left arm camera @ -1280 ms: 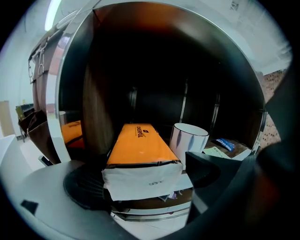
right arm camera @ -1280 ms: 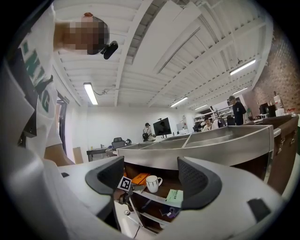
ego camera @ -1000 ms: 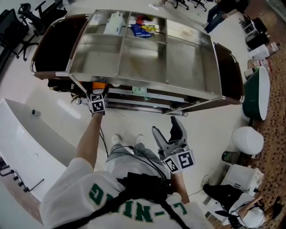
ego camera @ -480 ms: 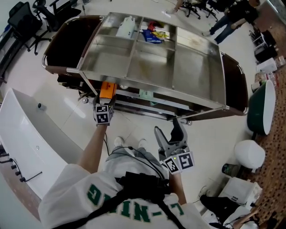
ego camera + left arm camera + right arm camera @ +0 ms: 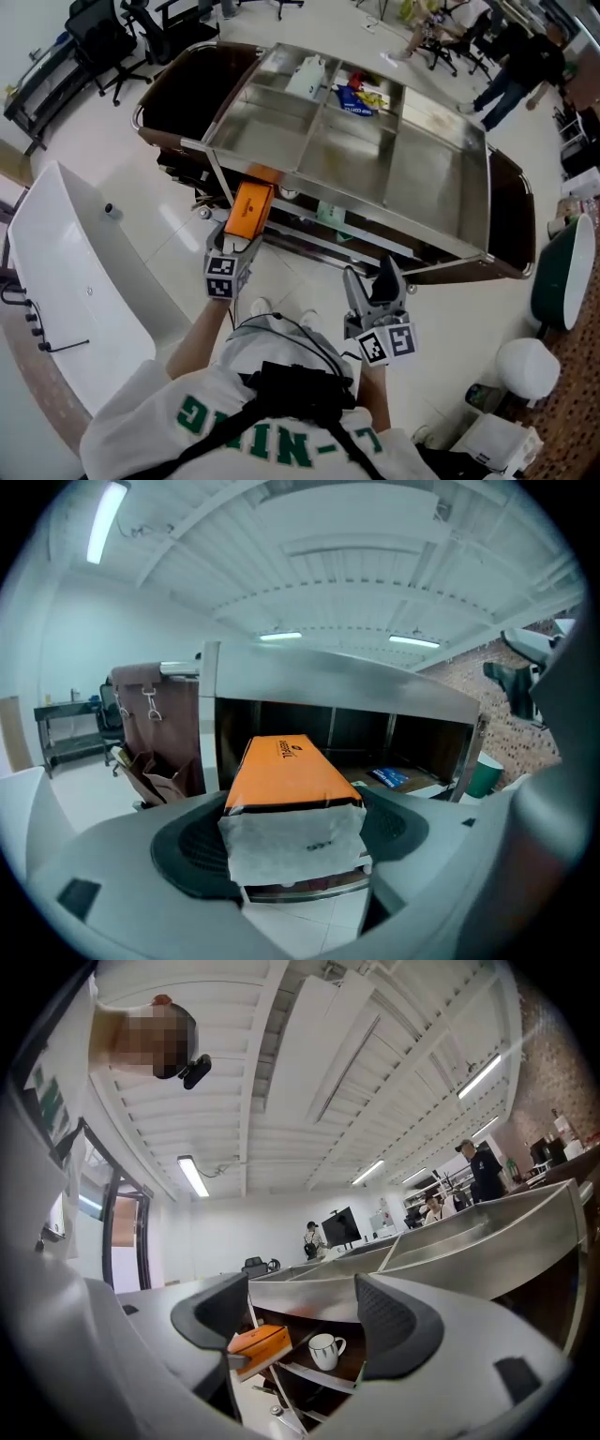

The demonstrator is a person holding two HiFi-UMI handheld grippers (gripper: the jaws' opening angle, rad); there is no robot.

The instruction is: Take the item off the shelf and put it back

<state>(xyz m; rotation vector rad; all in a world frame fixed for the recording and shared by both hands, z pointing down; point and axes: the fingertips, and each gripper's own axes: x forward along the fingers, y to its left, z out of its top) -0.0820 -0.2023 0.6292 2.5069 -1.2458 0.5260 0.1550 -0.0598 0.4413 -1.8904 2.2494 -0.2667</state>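
An orange box (image 5: 250, 208) with a white-wrapped near end (image 5: 292, 844) is held out in front of the steel cart's (image 5: 427, 178) lower shelves, near its left corner post. My left gripper (image 5: 238, 246) is shut on that near end; its jaws have just been closing a little with the box between them. In the left gripper view the orange box (image 5: 289, 771) points toward the dark shelf opening. My right gripper (image 5: 375, 281) stands open and empty below the cart's front edge. The right gripper (image 5: 305, 1321) view shows the orange box (image 5: 258, 1346) beside a white mug (image 5: 323, 1351) on a lower shelf.
The cart's top tray holds a blue packet (image 5: 361, 97) and a white bag (image 5: 307, 75) at the back. A white counter (image 5: 66, 253) runs at the left. Office chairs (image 5: 103, 47) and a person (image 5: 520, 70) stand beyond the cart. A green round object (image 5: 562, 272) sits at right.
My left gripper has drawn back from the lower shelf and risen, bringing the orange box out into the open. The right gripper has stayed about where it was.
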